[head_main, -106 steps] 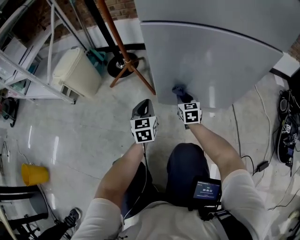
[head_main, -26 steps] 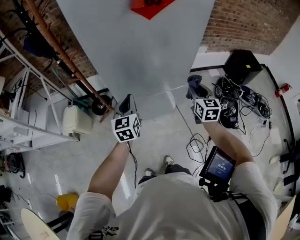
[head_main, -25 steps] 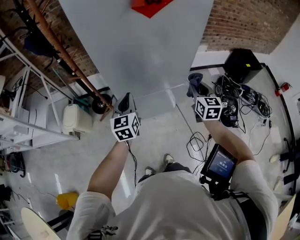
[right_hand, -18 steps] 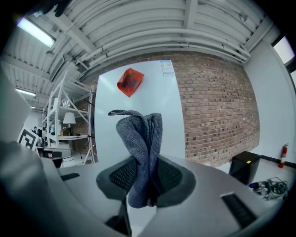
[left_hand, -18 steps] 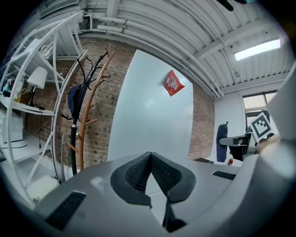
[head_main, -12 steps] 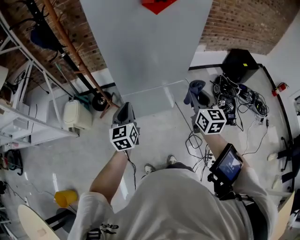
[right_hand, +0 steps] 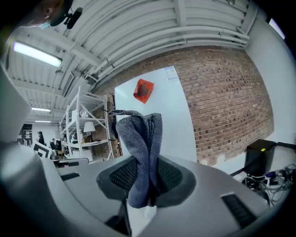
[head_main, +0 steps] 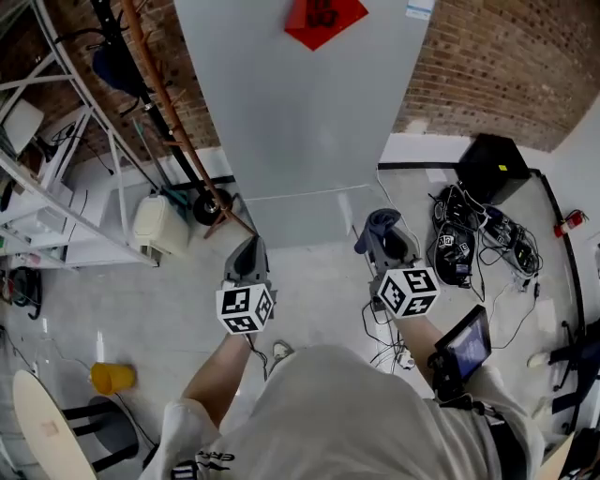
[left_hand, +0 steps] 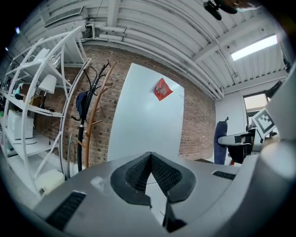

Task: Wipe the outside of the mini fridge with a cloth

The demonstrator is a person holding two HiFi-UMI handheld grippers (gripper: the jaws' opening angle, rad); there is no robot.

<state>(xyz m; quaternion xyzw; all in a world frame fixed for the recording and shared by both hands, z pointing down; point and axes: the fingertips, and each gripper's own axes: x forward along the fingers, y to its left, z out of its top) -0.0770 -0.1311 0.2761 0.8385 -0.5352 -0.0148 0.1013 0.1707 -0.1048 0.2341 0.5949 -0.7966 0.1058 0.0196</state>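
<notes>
The pale grey fridge (head_main: 300, 103) stands against a brick wall, with a red diamond sticker (head_main: 323, 17) high on its front. My right gripper (head_main: 378, 230) is shut on a folded blue-grey cloth (right_hand: 141, 152), held a little off the fridge's lower right corner and not touching it. In the right gripper view the cloth stands upright between the jaws, with the fridge (right_hand: 157, 120) behind. My left gripper (head_main: 247, 255) is shut and empty, low in front of the fridge's left corner. In the left gripper view its jaws (left_hand: 150, 166) meet at the tips.
A wooden coat stand (head_main: 173, 112) and white metal shelving (head_main: 56, 169) stand left of the fridge, with a cream bin (head_main: 159, 225) on the floor. Tangled cables (head_main: 478, 239) and a black box (head_main: 492, 167) lie at the right. A yellow cup (head_main: 111, 377) sits lower left.
Both grippers have drawn back and down from the fridge. The right gripper with the cloth has come off the fridge's right edge. The view has tilted up, showing more of the fridge.
</notes>
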